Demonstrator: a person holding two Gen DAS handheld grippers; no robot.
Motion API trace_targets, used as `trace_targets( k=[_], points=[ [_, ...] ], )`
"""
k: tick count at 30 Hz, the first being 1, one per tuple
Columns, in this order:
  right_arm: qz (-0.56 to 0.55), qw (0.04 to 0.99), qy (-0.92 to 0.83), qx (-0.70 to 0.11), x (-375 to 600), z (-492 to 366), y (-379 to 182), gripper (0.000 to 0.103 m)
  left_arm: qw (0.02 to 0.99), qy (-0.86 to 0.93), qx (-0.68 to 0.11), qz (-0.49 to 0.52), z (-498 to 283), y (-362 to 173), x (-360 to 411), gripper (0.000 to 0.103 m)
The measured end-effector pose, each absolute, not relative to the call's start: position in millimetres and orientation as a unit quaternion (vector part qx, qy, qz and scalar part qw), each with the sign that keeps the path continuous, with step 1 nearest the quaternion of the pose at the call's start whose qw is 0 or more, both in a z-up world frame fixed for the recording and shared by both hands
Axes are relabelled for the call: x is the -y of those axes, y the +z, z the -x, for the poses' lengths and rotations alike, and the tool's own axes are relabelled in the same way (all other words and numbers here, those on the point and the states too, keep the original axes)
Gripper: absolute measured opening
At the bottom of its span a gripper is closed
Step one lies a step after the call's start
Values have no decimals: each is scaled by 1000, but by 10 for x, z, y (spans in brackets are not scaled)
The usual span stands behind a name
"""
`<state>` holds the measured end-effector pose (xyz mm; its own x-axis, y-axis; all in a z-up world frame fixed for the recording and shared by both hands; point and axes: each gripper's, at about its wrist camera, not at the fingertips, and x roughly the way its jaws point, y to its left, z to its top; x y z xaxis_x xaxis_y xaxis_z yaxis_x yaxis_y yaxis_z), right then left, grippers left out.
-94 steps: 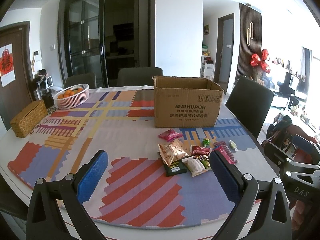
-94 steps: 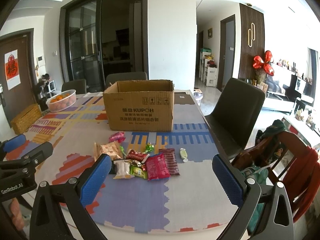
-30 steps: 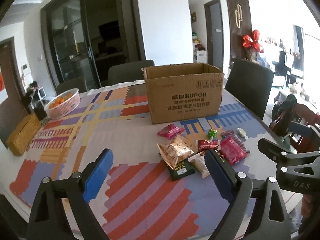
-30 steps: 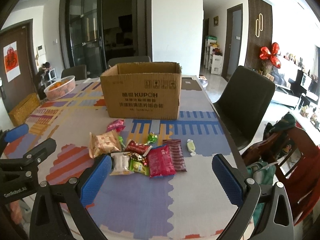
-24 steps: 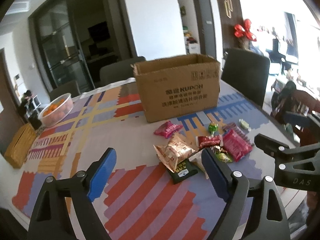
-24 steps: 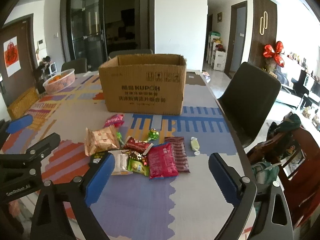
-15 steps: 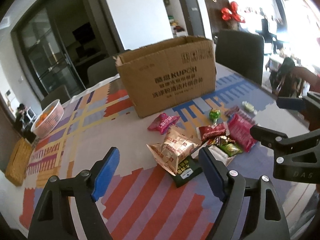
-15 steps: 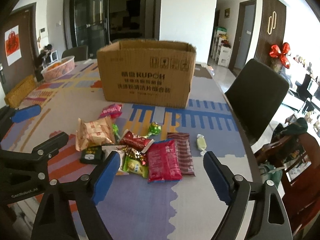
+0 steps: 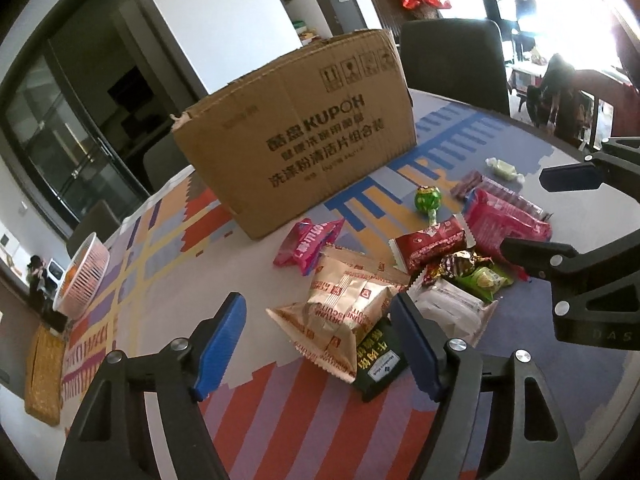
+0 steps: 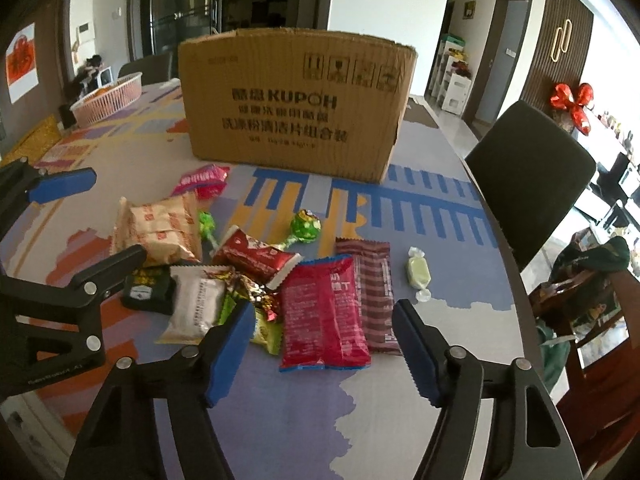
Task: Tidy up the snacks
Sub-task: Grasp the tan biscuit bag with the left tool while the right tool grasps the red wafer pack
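- My left hand-held gripper (image 9: 316, 338) hangs over the near left end of the snack pile; its jaws are apart and closing, the gold biscuit bag (image 9: 344, 304) between them, pads not pressing it.
- My right hand-held gripper (image 10: 324, 346) hangs over the pile's right end; jaws apart and closing, the magenta pack (image 10: 322, 316) and striped maroon pack (image 10: 374, 300) between them, untouched.
- Snacks lie loose on the worktop (image 10: 400, 420), in front of the cardboard box (image 10: 292, 104).
- A pale wrapped candy (image 10: 418, 274) lies just right of the pile, apart from it.
- A pink pack (image 9: 306, 242) lies nearest the box.
- A white basket (image 9: 82, 276) stands well apart, far left.
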<state>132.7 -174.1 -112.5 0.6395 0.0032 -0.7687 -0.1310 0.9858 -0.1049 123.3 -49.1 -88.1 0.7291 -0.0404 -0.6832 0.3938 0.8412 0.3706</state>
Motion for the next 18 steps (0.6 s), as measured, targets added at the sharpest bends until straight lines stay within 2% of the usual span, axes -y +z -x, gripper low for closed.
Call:
trace_targets(
  k=[18],
  points=[
    [82, 889, 37, -449, 1739, -1531, -1342, 58, 877, -139, -376, -266, -1432, -1089, 553, 64]
  ],
)
